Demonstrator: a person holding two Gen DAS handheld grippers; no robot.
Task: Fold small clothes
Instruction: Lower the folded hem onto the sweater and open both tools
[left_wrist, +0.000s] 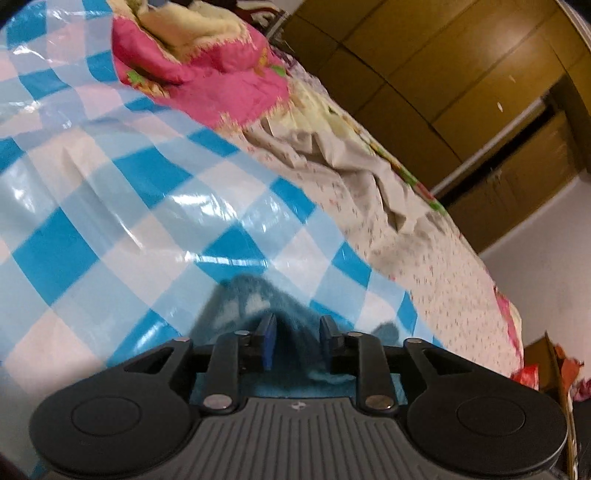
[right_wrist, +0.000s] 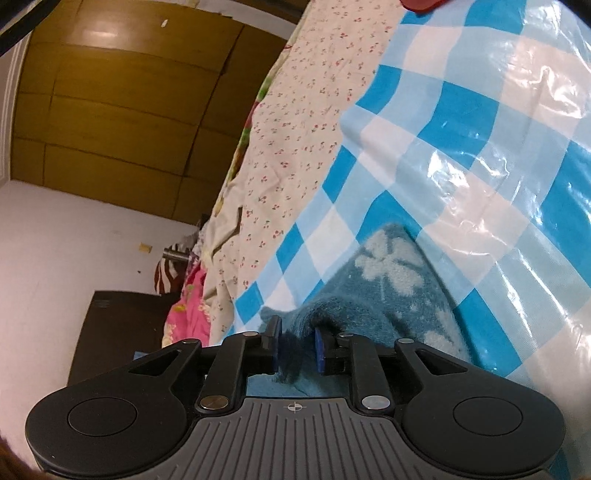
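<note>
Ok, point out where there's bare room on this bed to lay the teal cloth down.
The blue checkered plastic sheet is bare ahead of the teal fuzzy cloth, up to the pink quilt. It is crowded along the sheet's edge by the rumpled beige floral bedsheet.

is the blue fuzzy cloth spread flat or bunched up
Bunched: the cloth humps up off the checkered sheet, pinched in the right gripper.

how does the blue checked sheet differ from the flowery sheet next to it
The checked sheet is glossy plastic with big blue and white squares; the flowery sheet is matte cream cloth with tiny red sprigs. The checked sheet carries the teal cloth; the flowery sheet is rumpled. Both cover the bed.
</note>
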